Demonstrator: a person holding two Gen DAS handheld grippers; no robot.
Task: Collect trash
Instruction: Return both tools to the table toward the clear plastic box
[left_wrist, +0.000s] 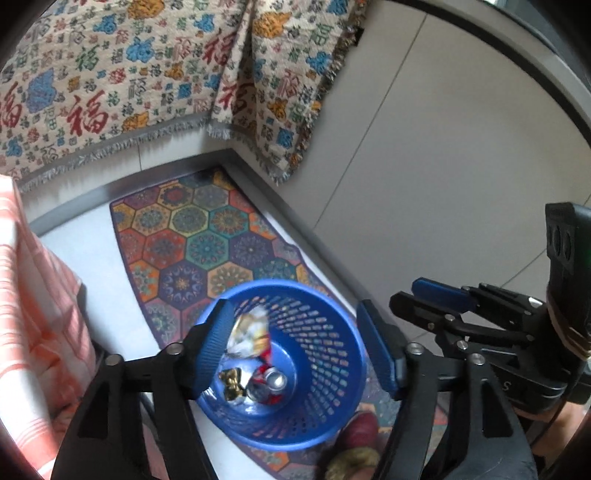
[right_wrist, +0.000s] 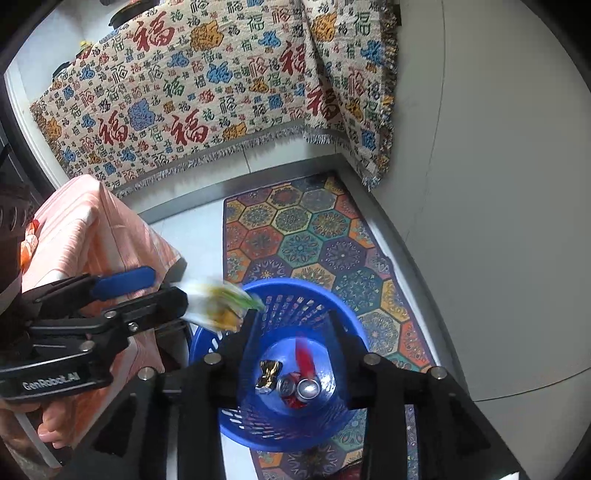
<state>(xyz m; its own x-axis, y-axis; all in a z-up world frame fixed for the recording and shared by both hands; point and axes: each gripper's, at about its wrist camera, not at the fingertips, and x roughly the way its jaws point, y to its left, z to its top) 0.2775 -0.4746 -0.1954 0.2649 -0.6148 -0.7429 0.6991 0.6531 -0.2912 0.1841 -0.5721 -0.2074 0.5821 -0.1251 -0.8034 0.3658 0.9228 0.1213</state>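
Note:
A blue perforated bin (left_wrist: 325, 354) stands on a patterned rug; it also shows in the right wrist view (right_wrist: 354, 325). Crushed cans (left_wrist: 271, 384) and a gold foil wrapper (left_wrist: 231, 382) lie on its bottom, and both show in the right wrist view: the cans (right_wrist: 303, 389) and the wrapper (right_wrist: 269, 374). My left gripper (left_wrist: 299, 343) is open above the bin, and a crumpled white-yellow wrapper (left_wrist: 246, 334) is blurred beside its left finger, loose in the air (right_wrist: 218, 306). My right gripper (right_wrist: 291, 332) is open and empty above the bin, and a blurred red scrap (right_wrist: 304, 354) hangs in the air inside.
The colourful hexagon rug (left_wrist: 207, 243) lies along a grey wall corner. A fringed cloth with red characters (right_wrist: 177, 103) hangs on the wall. A table with a pink striped cloth (right_wrist: 92, 236) stands left of the bin. The person's slipper (left_wrist: 356, 430) is at the bin's near side.

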